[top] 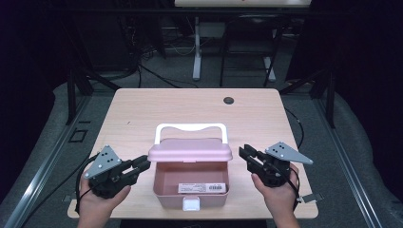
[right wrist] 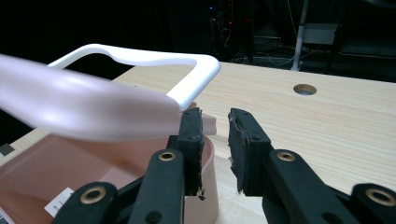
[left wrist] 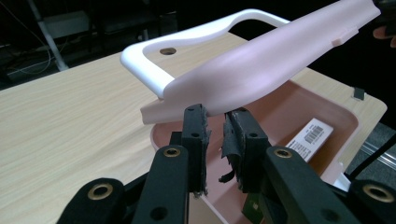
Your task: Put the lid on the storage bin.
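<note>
Your pink storage box (top: 190,183) stands open, lid (top: 189,152) raised, while left gripper (top: 138,166) and right gripper (top: 248,156) flank it, jaws slightly parted and empty; closing remains.

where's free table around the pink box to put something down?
Bare table behind the box's white handle, up to the cable hole, and along both side edges. Crowded in front: left gripper and right gripper flank the pink box.

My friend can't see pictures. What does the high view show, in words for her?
A pink box sits open at the near edge of a wooden table, its lid up and white handle behind. The left gripper and right gripper, each held in a hand, flank the lid with jaws slightly apart.
</note>
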Tool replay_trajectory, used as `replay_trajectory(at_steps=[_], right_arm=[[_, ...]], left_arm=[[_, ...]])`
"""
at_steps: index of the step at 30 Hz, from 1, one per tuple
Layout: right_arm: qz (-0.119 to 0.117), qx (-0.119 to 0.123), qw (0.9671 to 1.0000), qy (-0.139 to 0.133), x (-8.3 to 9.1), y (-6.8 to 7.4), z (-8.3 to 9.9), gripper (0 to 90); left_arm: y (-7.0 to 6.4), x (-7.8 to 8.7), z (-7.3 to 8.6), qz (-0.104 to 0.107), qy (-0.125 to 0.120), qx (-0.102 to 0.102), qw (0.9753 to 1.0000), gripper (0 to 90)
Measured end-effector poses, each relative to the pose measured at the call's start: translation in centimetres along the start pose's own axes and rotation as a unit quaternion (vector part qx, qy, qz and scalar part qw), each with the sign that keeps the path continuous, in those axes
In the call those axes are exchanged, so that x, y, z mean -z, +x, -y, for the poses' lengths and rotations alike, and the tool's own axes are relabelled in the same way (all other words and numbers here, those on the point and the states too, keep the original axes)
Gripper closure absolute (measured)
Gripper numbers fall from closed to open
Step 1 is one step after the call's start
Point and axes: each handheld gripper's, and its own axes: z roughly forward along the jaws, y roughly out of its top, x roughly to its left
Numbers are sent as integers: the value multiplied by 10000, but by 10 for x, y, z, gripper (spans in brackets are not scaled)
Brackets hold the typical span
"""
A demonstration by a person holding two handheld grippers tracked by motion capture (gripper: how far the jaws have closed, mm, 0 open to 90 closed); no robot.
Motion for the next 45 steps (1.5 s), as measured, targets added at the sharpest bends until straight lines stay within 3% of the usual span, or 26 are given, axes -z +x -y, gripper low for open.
replay_trajectory(at_steps=[13,38,45], right_arm=[[-73,-104,9999,74,-3,-3,1,728],[-99,-146,9998,123,-5,-6,3,724],[-115,-23,9999,11,-7,-2,-13,724]], left_arm=[[-8,4,23,88,4,105,9999,774],[-13,2,38,69,75,96,9999,778],[-15,2,42,49,102,74,9999,780]])
